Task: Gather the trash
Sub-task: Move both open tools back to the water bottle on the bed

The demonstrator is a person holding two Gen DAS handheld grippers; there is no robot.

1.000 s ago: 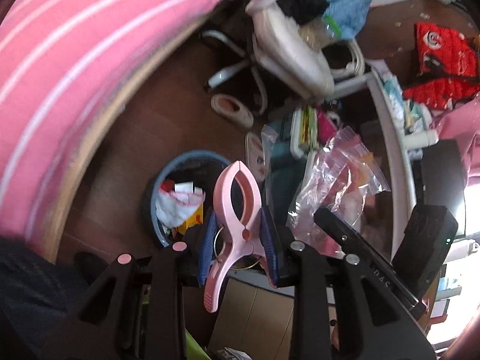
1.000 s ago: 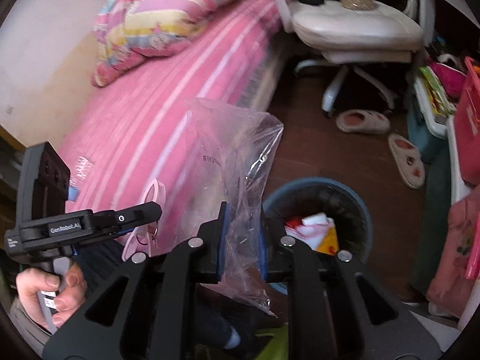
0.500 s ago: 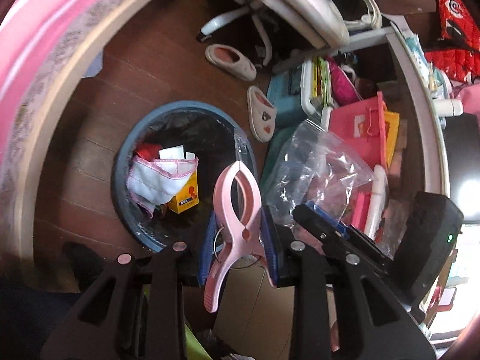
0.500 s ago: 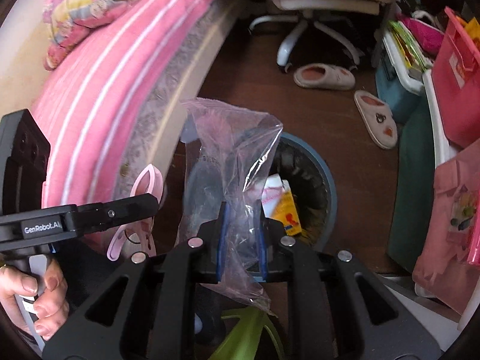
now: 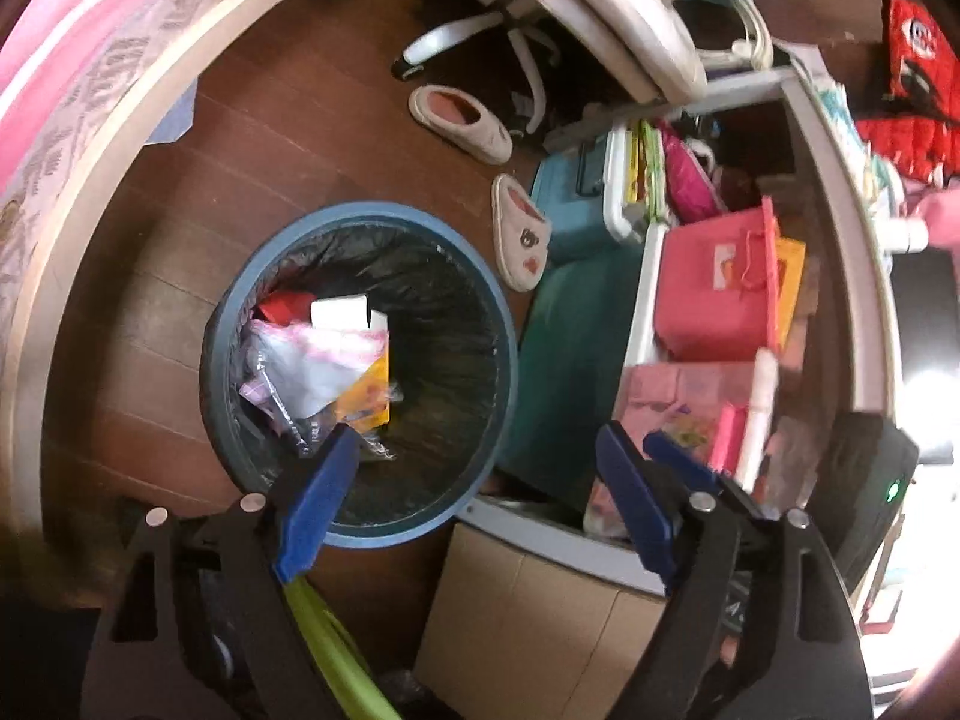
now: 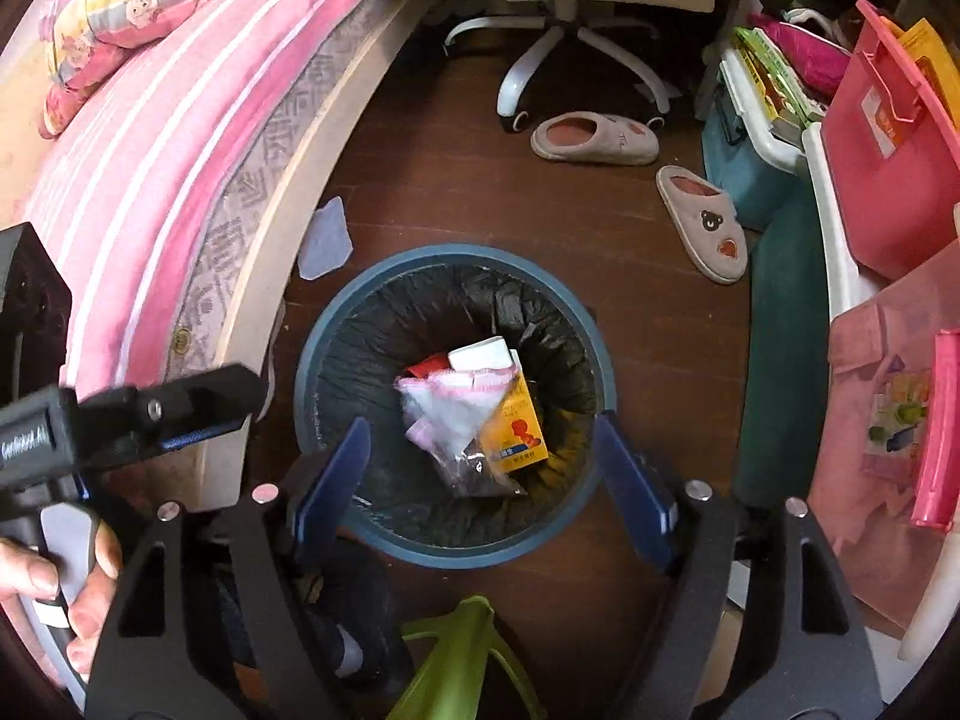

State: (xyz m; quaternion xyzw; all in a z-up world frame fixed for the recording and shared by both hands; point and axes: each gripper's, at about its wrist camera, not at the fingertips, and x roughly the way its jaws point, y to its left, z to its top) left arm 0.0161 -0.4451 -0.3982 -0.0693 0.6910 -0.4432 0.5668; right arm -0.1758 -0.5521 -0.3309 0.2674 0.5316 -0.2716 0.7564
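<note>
A round blue trash bin (image 6: pixel 605 384) with a black liner stands on the wood floor below both grippers; it also shows in the left wrist view (image 5: pixel 504 324). Inside lie a clear plastic bag (image 6: pixel 450 414), a yellow carton (image 6: pixel 516 426) and a white box (image 6: pixel 480 354). My right gripper (image 6: pixel 480 456) is open and empty right above the bin. My left gripper (image 5: pixel 480 468) is open and empty over the bin's near right rim; its black body shows at the left of the right wrist view (image 6: pixel 132 414). The pink clip is not in sight.
A pink striped bed (image 6: pixel 150 138) runs along the left. A white office chair (image 6: pixel 576 30) and two slippers (image 6: pixel 702 222) lie beyond the bin. Storage boxes and a pink bag (image 6: pixel 888 150) crowd the right. A green stool (image 6: pixel 462 660) and a cardboard box (image 5: pixel 528 618) are near me.
Both grippers opened over the bin. The right one let go of the clear plastic bag, which now lies in the bin. The left one let go of the pink clip.
</note>
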